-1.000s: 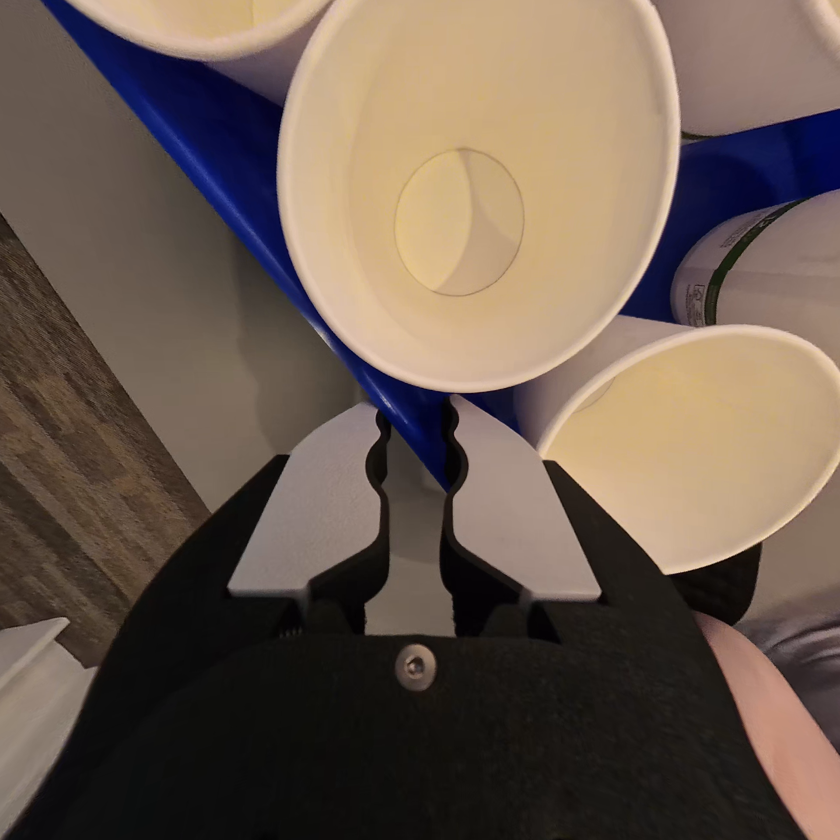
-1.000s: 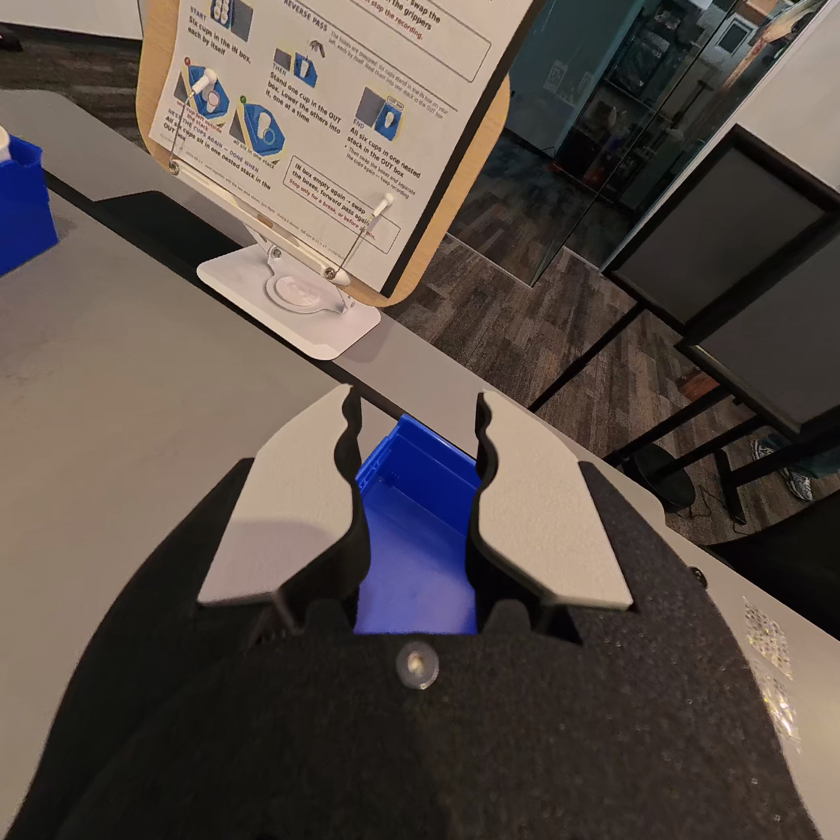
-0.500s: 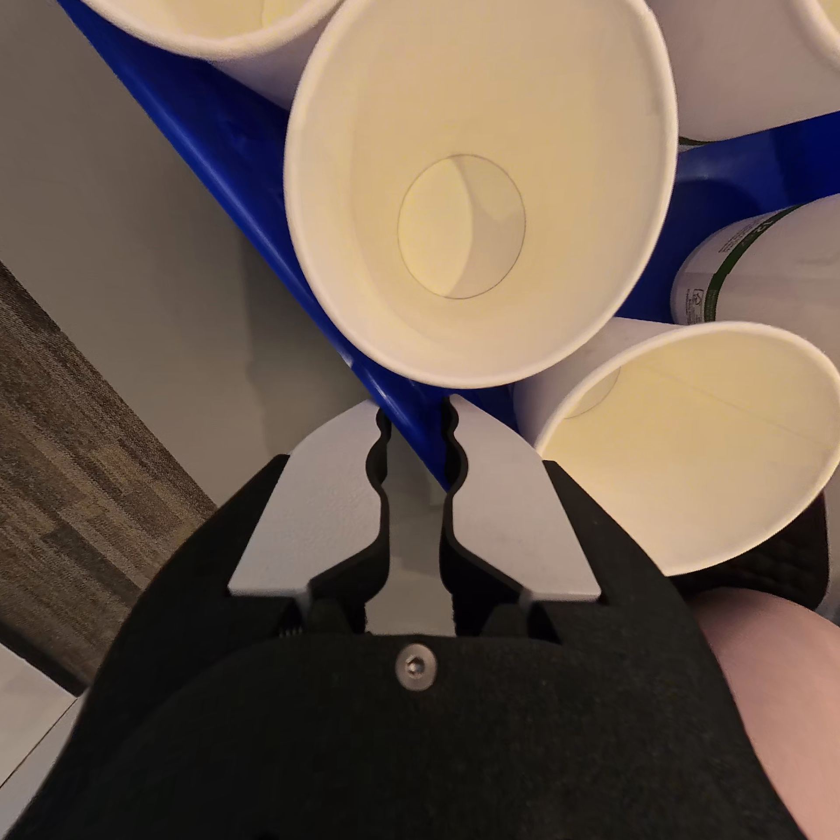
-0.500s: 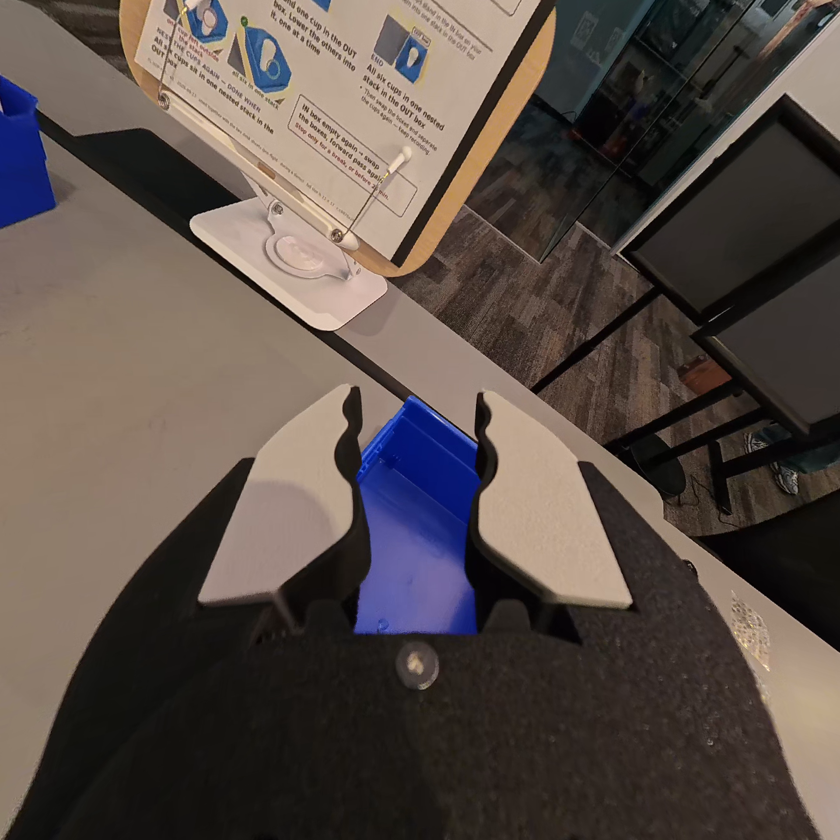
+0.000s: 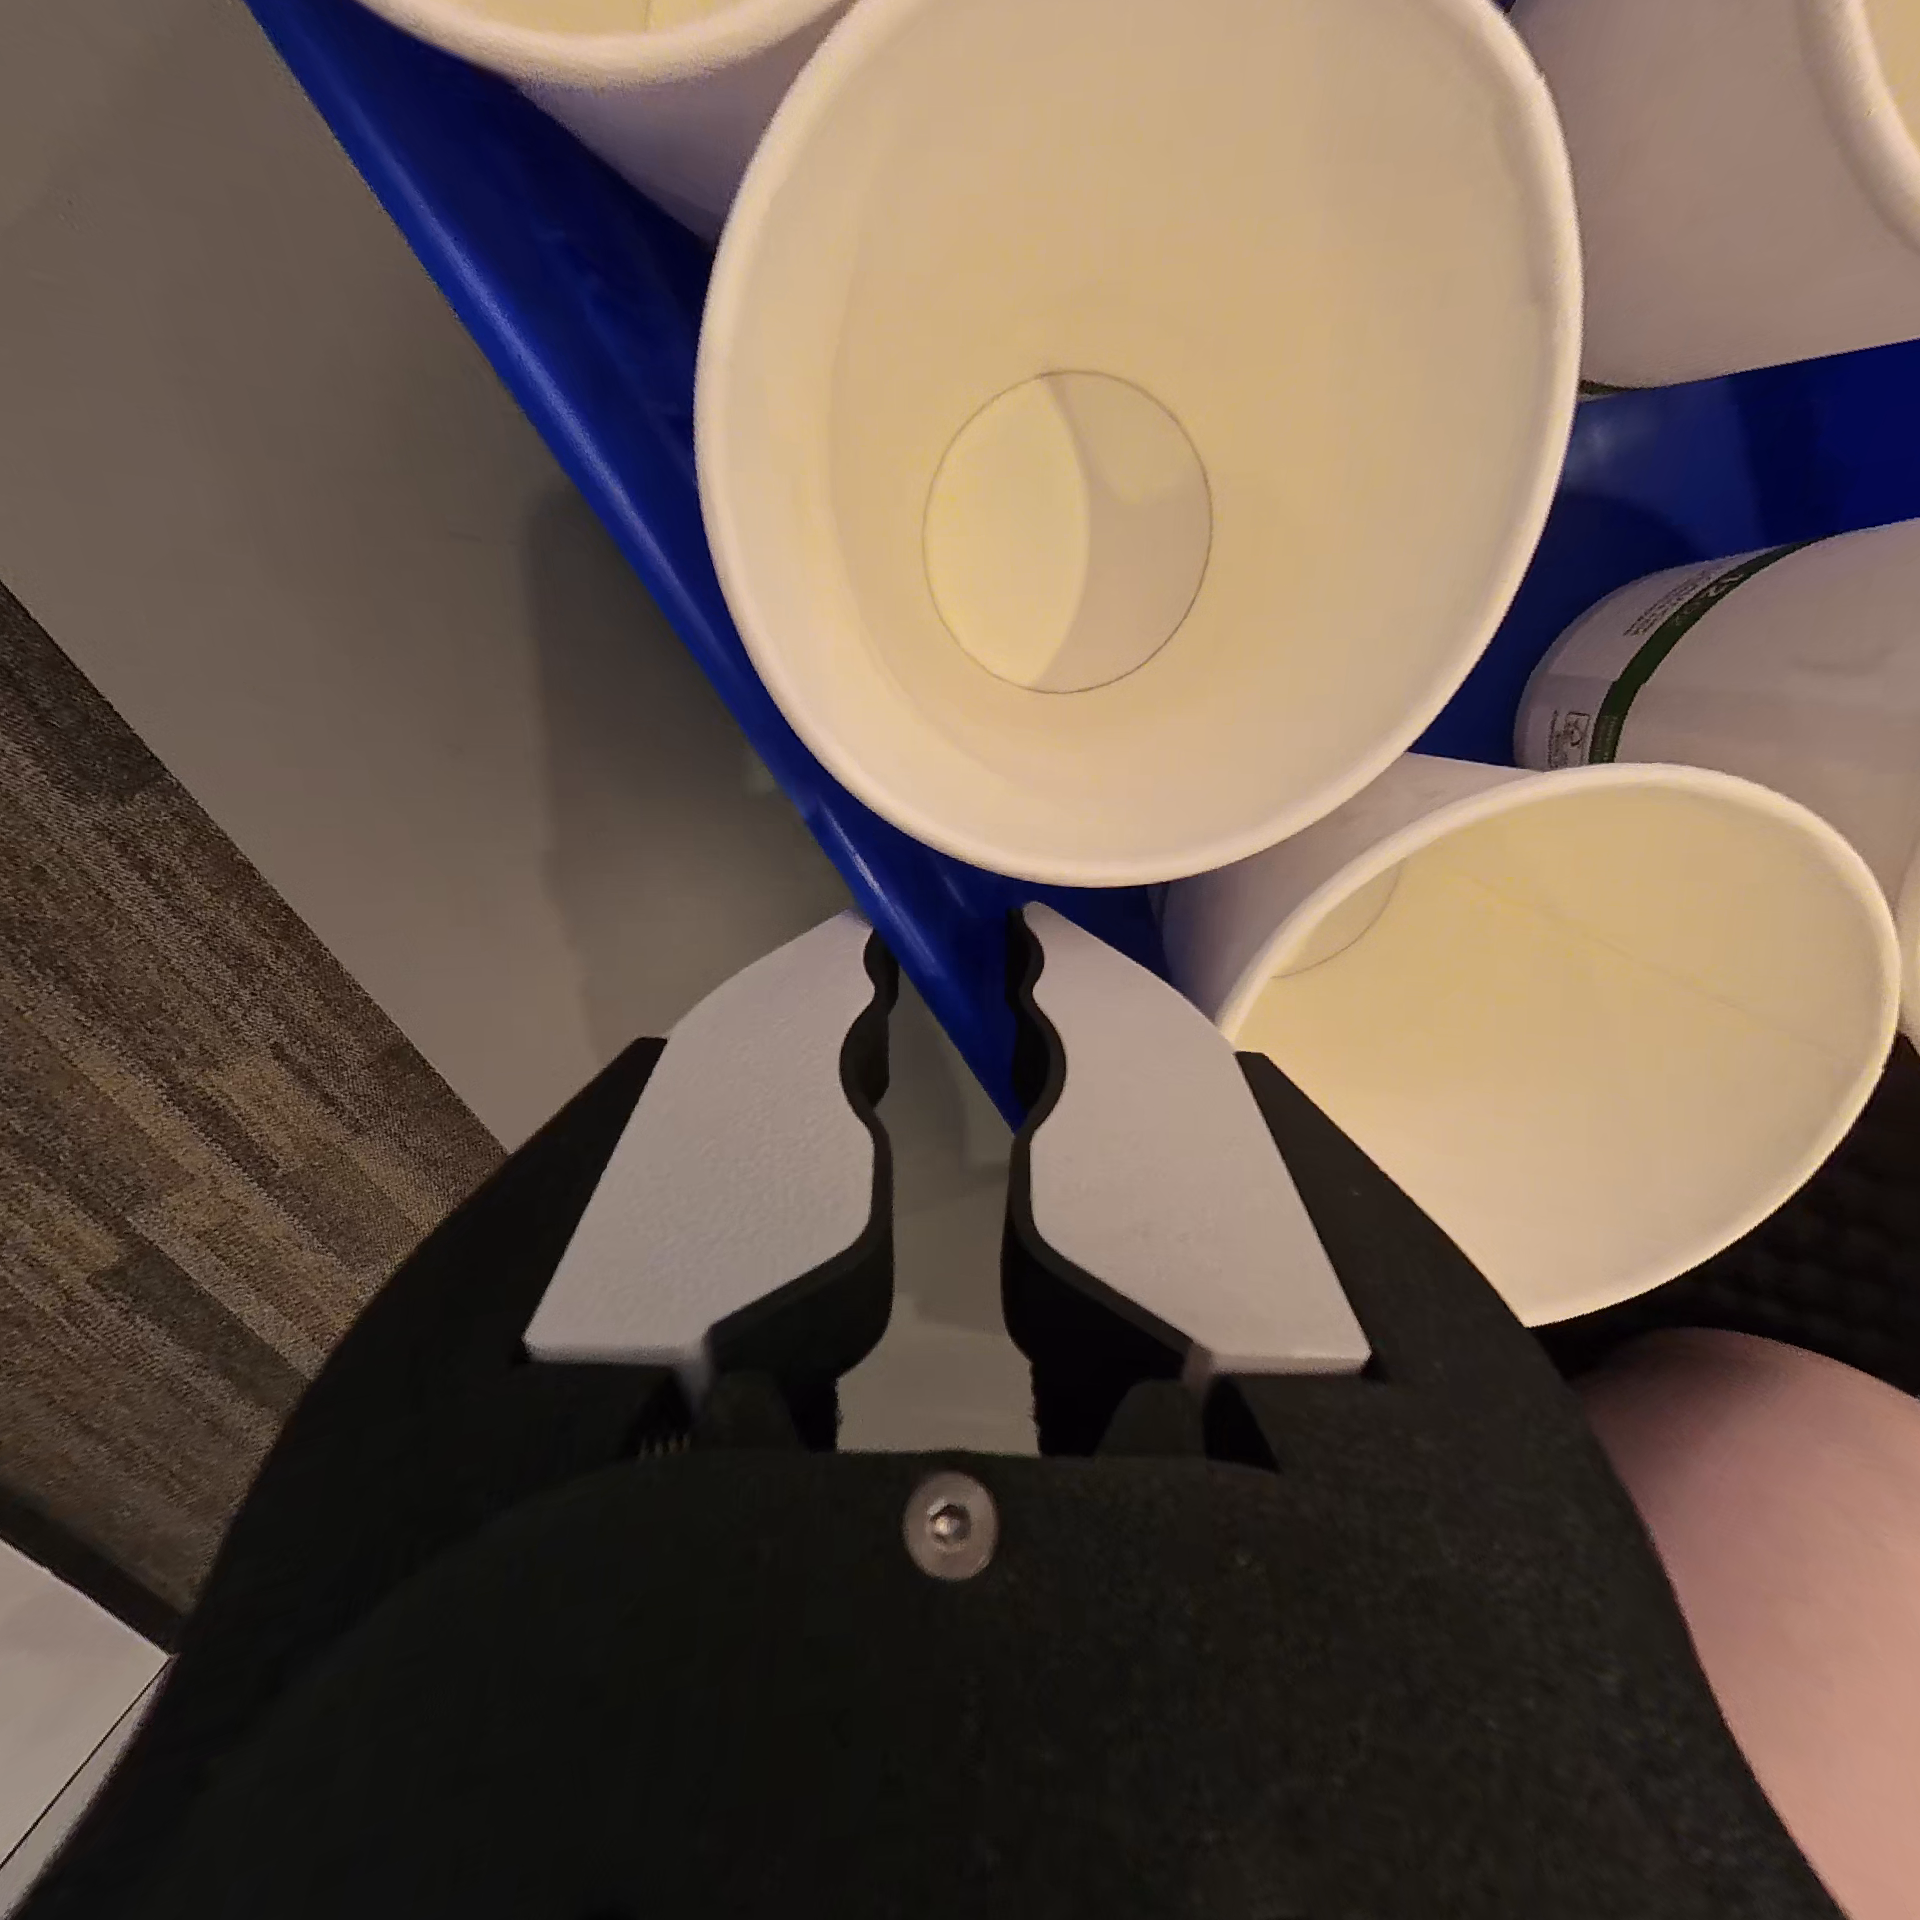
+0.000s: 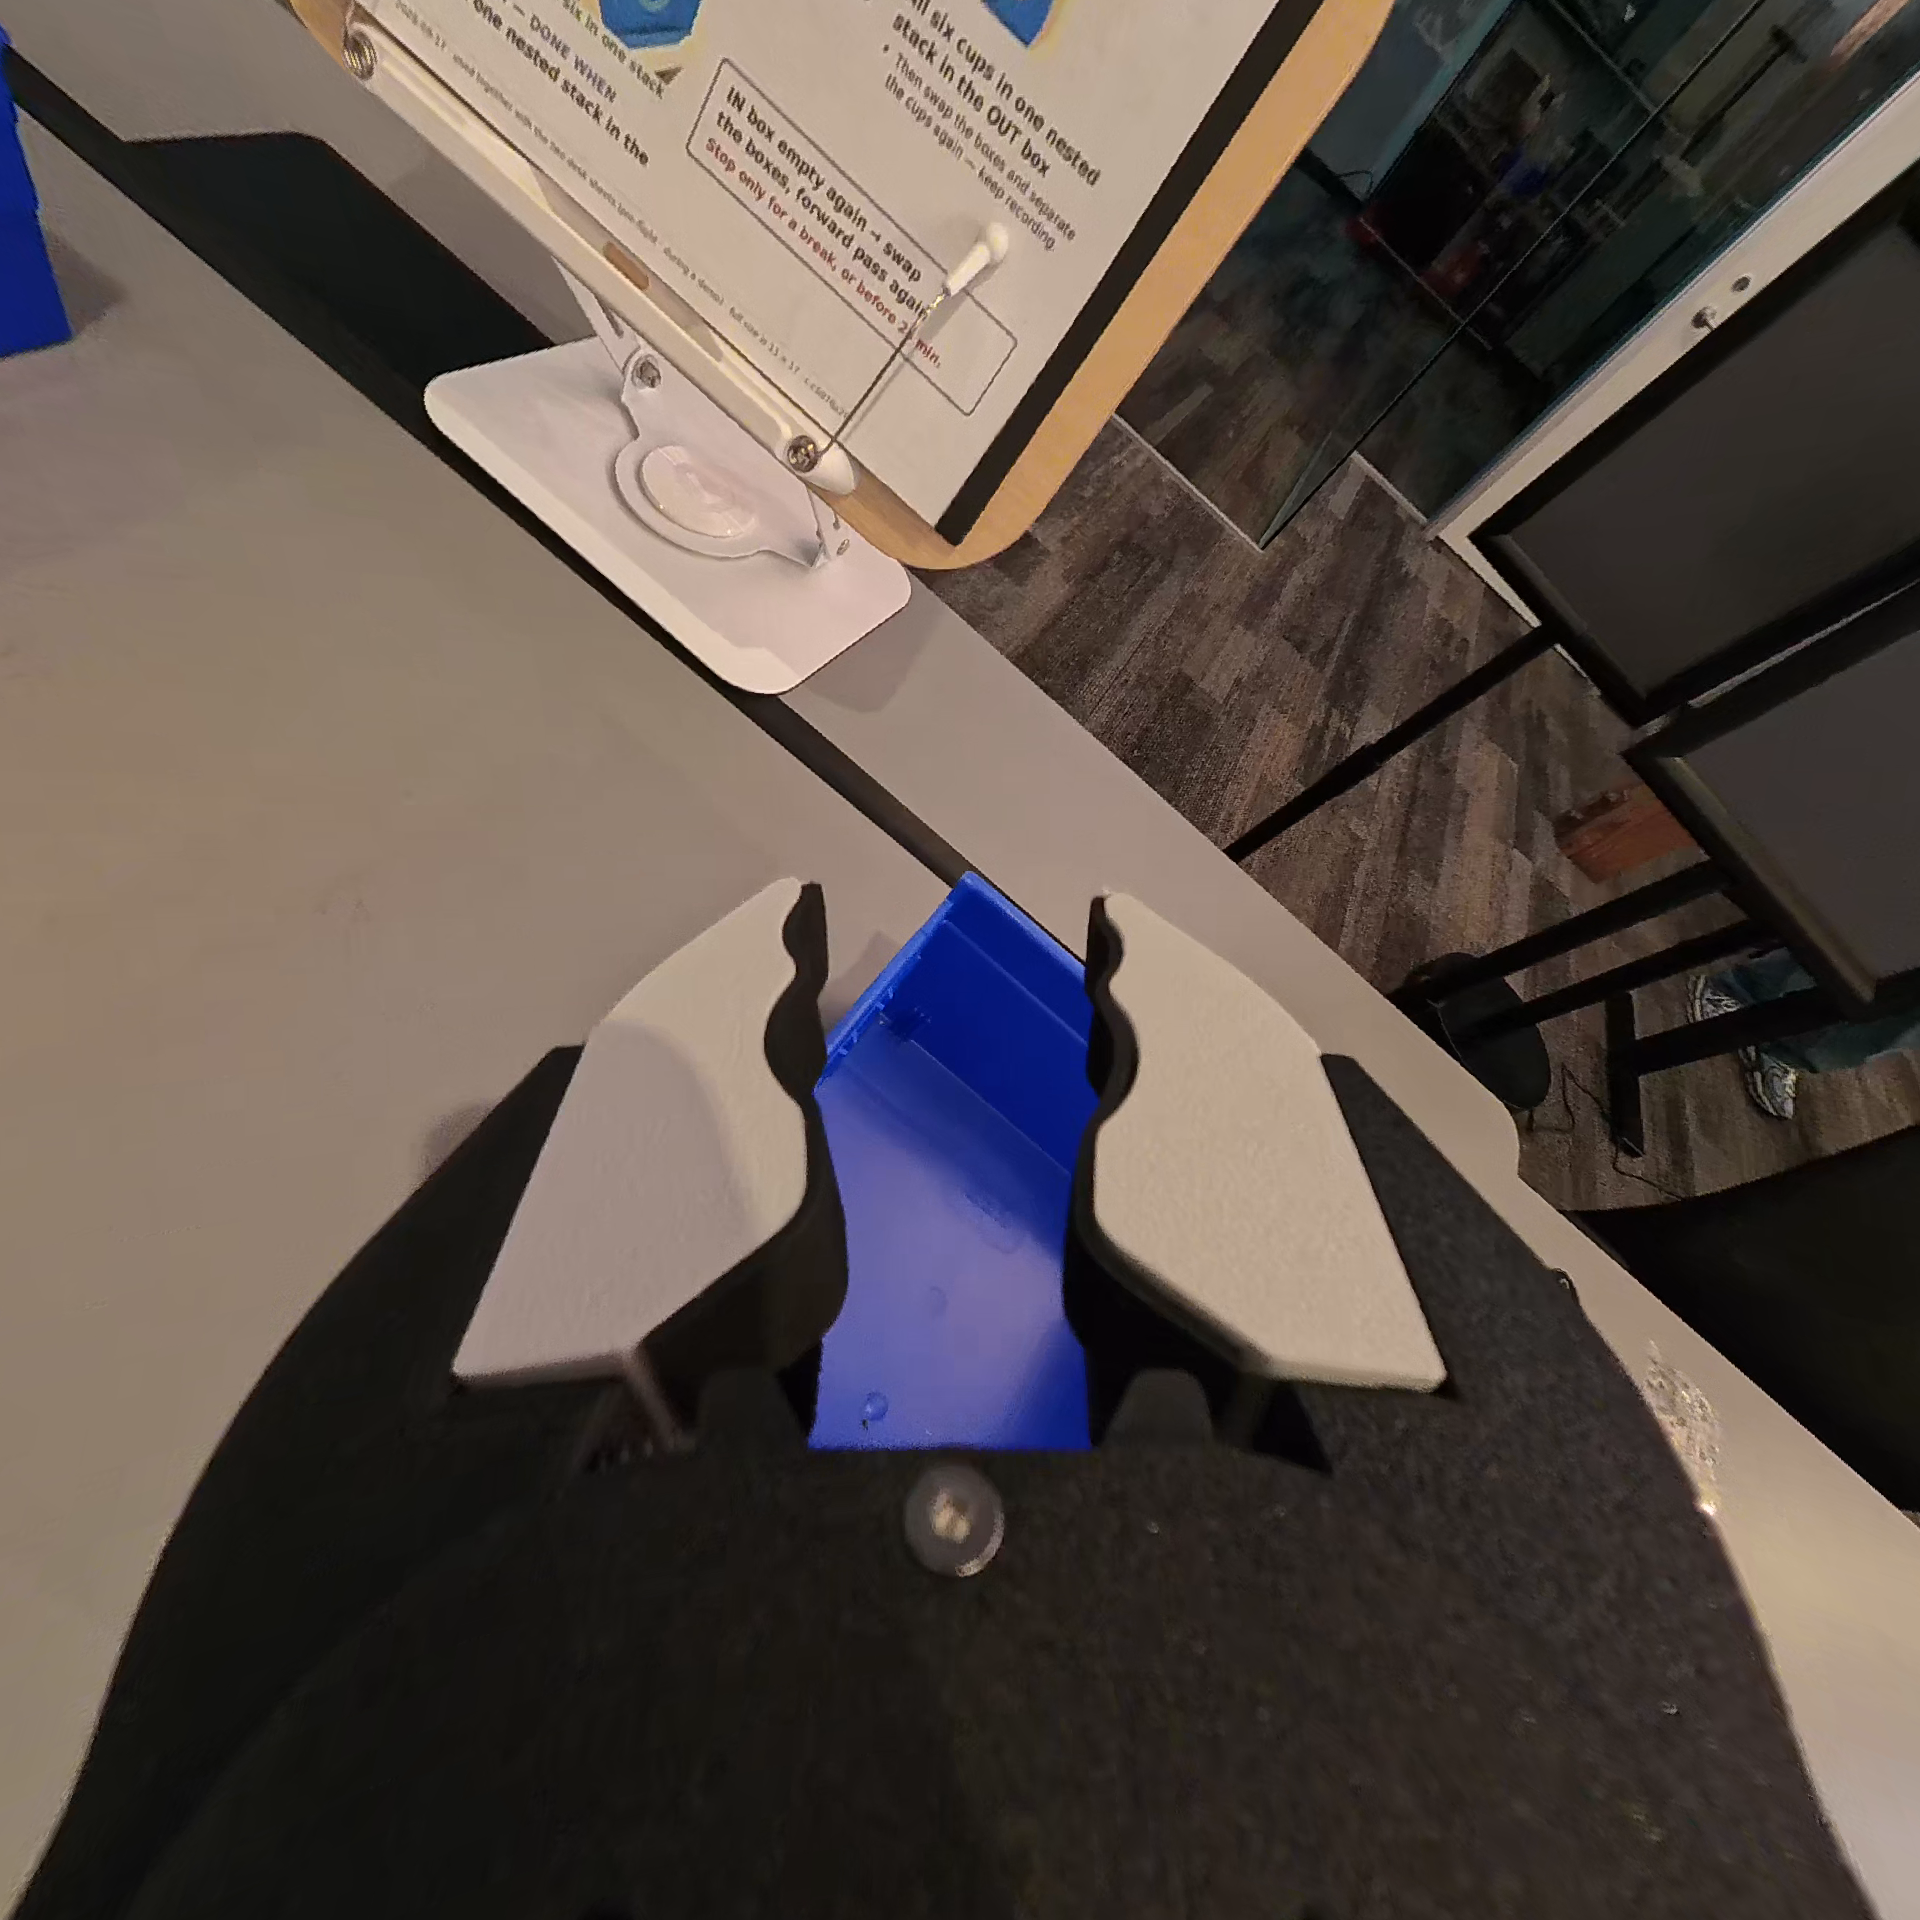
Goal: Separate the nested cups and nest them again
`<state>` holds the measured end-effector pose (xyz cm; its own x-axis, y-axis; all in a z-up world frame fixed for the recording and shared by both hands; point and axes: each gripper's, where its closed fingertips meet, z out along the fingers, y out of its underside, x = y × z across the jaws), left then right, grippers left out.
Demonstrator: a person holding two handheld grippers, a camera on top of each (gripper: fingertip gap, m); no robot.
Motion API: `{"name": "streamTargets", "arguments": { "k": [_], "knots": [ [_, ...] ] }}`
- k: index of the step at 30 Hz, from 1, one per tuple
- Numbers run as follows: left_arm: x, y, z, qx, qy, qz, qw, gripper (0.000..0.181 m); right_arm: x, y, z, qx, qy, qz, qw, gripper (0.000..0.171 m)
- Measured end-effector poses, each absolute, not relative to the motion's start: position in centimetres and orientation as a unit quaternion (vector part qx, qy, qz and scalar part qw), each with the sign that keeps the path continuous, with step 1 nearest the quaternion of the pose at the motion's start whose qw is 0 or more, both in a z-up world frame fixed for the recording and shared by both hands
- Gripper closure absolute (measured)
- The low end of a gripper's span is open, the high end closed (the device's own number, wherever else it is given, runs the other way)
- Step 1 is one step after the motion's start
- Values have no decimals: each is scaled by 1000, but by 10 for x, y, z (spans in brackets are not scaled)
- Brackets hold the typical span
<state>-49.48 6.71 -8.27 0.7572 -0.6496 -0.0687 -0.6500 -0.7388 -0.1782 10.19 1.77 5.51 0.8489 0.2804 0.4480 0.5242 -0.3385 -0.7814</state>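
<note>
Several white paper cups stand apart in a blue bin [image 5: 540,270] in the left wrist view. One open cup [image 5: 1138,436] is straight ahead, another [image 5: 1558,1039] at lower right, and a green-printed one [image 5: 1766,644] behind it. My left gripper [image 5: 948,920] straddles the bin's wall near its corner, jaws narrowly closed on it. In the right wrist view my right gripper [image 6: 951,894] is open and hovers over a second, empty blue bin [image 6: 956,1143], whose floor shows between the fingers.
Both bins sit on a grey table [image 6: 312,831]. An instruction board on a white stand [image 6: 665,520] stands at its far edge. The edge of a blue bin [image 6: 21,260] shows at far left. The table edge and floor [image 5: 156,1039] lie left of the cup bin. A person's arm [image 5: 1766,1558] is at lower right.
The right gripper has moved forward and tilted down over the empty bin, so the board stand looks closer. The left gripper keeps the same narrow grip and has barely shifted.
</note>
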Motion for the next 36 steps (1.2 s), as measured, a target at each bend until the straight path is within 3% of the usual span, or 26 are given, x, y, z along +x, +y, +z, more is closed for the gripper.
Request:
{"name": "streamTargets", "arguments": {
  "k": [27,32,36],
  "knots": [
    [-504,74,-81,-943,292,10,161,165,110,19,49,-817,-241,-127,509,123],
    [-522,71,-30,-942,210,7,263,157,112,20,48,-818,-235,-124,510,123],
    [-519,53,47,-886,199,29,417,152,114,20,46,-820,-238,-128,504,122]
  ]
}}
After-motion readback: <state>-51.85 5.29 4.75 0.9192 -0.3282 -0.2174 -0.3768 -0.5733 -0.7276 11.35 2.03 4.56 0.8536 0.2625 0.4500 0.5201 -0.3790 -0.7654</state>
